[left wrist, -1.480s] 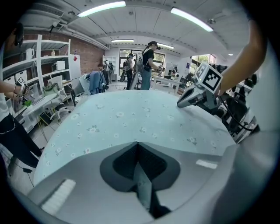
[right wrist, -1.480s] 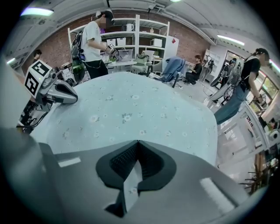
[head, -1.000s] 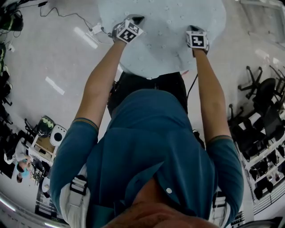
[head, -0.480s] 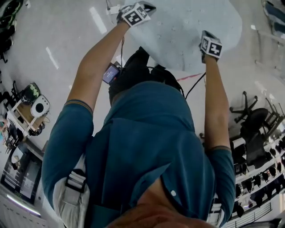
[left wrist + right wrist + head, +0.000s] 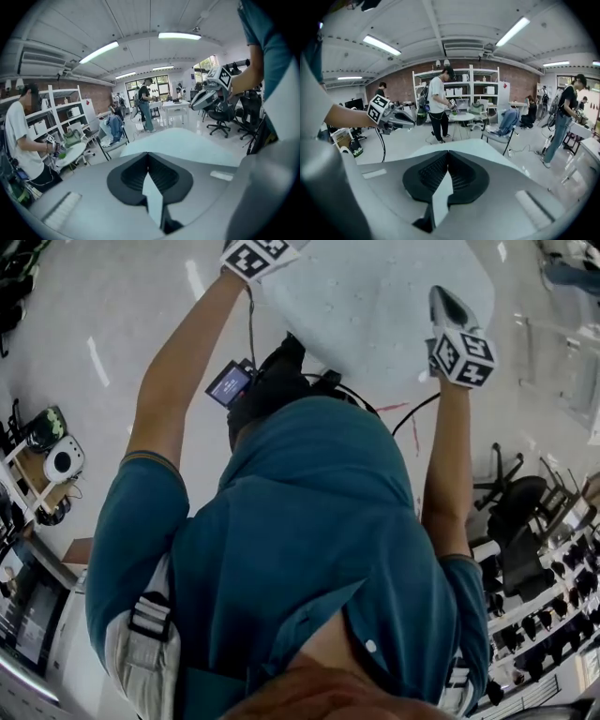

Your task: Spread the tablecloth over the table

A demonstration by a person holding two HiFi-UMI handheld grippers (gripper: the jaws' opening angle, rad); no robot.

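A pale blue tablecloth (image 5: 375, 306) hangs spread in the air between my two raised grippers, at the top of the head view. My left gripper (image 5: 255, 253) is at the top edge there, and its tips are cut off. In the left gripper view the left gripper (image 5: 148, 155) is shut, with a fold of tablecloth (image 5: 153, 199) pinched between its dark pads. My right gripper (image 5: 442, 298) is held up at the right. The right gripper (image 5: 448, 153) is likewise shut on a fold of tablecloth (image 5: 440, 197). The cloth (image 5: 464, 147) stretches away beyond both jaws. The table itself is hidden.
Several people (image 5: 439, 105) stand around the room. A small round table (image 5: 462, 117), shelves (image 5: 480, 93) and a chair draped with clothes (image 5: 506, 124) lie ahead. Office chairs (image 5: 525, 512) stand at the right, and a cable (image 5: 251, 329) hangs from the left gripper.
Both grippers have risen and moved apart a little, carrying the tablecloth up with them. Both jaws stay shut on the cloth.
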